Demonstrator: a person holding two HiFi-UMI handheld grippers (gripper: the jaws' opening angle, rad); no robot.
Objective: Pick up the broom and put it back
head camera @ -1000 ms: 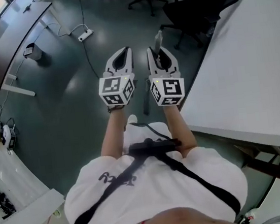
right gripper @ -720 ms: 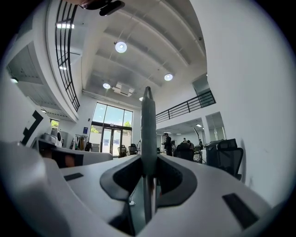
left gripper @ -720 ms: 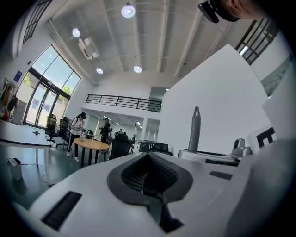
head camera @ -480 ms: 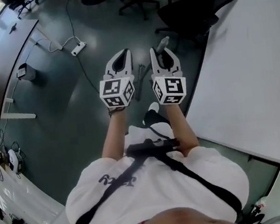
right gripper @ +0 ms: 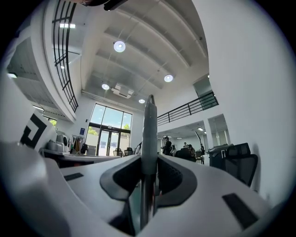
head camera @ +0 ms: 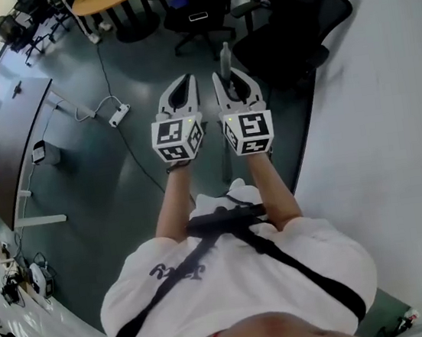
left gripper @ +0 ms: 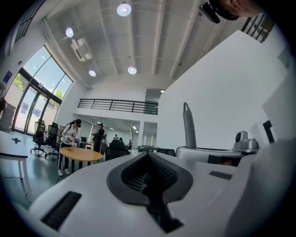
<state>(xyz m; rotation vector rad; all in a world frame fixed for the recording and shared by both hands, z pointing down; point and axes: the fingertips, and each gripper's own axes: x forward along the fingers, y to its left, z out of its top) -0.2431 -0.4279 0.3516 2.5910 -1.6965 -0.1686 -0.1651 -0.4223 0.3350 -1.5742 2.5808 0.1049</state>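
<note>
I see two grippers side by side and one broom (right gripper: 148, 132). My left gripper (head camera: 183, 81) has its jaws pressed together, empty. My right gripper (head camera: 230, 75) clamps the broom's upright handle, just right of the left gripper.

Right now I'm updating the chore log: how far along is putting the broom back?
Done: the pickup. The right hand-held gripper is closed on the broom handle, which stands upright between its jaws. In hand: the person holds it over the office floor, and the left hand-held gripper is shut and empty. Left: setting the broom back. No storage spot is in view.
</note>
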